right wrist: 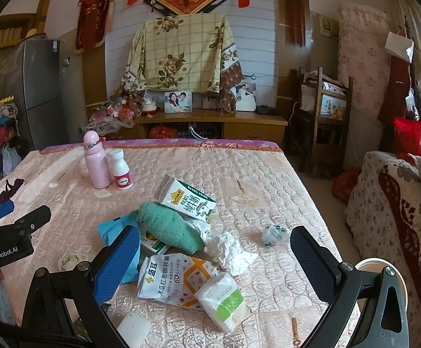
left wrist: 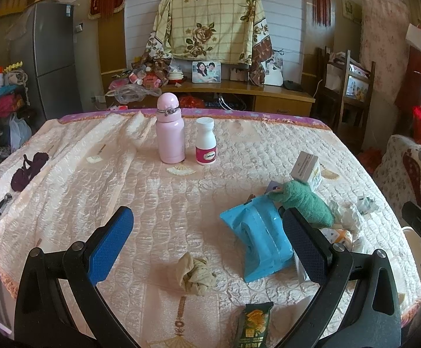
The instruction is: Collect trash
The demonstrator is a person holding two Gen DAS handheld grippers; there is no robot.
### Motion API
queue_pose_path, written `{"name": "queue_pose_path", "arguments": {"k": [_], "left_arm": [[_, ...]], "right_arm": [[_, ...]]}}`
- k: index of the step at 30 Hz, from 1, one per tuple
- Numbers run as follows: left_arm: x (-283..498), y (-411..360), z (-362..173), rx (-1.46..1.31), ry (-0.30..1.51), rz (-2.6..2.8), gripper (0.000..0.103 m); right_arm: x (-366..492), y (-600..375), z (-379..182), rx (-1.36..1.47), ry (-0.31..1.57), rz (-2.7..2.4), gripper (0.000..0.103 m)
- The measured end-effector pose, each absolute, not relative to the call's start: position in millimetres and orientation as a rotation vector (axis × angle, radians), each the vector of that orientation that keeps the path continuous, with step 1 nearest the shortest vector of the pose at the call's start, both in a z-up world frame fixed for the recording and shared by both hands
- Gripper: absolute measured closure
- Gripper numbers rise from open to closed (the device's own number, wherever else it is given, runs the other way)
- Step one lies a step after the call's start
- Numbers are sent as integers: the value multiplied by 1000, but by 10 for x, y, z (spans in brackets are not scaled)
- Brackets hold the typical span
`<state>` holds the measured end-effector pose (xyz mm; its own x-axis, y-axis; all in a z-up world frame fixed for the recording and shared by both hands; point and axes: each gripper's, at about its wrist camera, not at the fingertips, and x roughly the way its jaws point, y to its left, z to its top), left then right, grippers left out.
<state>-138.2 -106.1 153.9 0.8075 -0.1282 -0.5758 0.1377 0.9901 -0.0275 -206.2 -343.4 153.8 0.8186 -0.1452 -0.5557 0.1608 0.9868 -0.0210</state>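
Observation:
My left gripper (left wrist: 207, 249) is open and empty above the quilted table (left wrist: 123, 179). A crumpled beige paper (left wrist: 194, 274) lies just below the gap between its fingers. A blue wipes pack (left wrist: 258, 240) lies by its right finger, and a dark green snack wrapper (left wrist: 254, 324) is at the near edge. My right gripper (right wrist: 215, 261) is open and empty over a litter pile: a white food pouch (right wrist: 169, 281), a tissue pack (right wrist: 225, 301), crumpled white tissue (right wrist: 230, 249), a milk carton (right wrist: 187, 198) and a green cloth (right wrist: 171, 229). A small crumpled wrapper (right wrist: 274, 233) lies apart.
A pink bottle (left wrist: 169, 129) and a white pill bottle (left wrist: 205, 142) stand at the far middle. Dark purple yarn (left wrist: 27, 169) and a black key fob (left wrist: 3, 207) lie at the left. A white bin rim (right wrist: 384, 269) shows beside the table's right edge. A sofa (right wrist: 399, 217) is at the right.

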Motion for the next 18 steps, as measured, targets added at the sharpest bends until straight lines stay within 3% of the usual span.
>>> {"name": "queue_pose_path", "arguments": {"k": [18], "left_arm": [[-1327, -1004, 1461, 38, 633, -121, 1]], "right_arm": [[-2048, -3487, 1475, 19, 599, -171, 0]]}}
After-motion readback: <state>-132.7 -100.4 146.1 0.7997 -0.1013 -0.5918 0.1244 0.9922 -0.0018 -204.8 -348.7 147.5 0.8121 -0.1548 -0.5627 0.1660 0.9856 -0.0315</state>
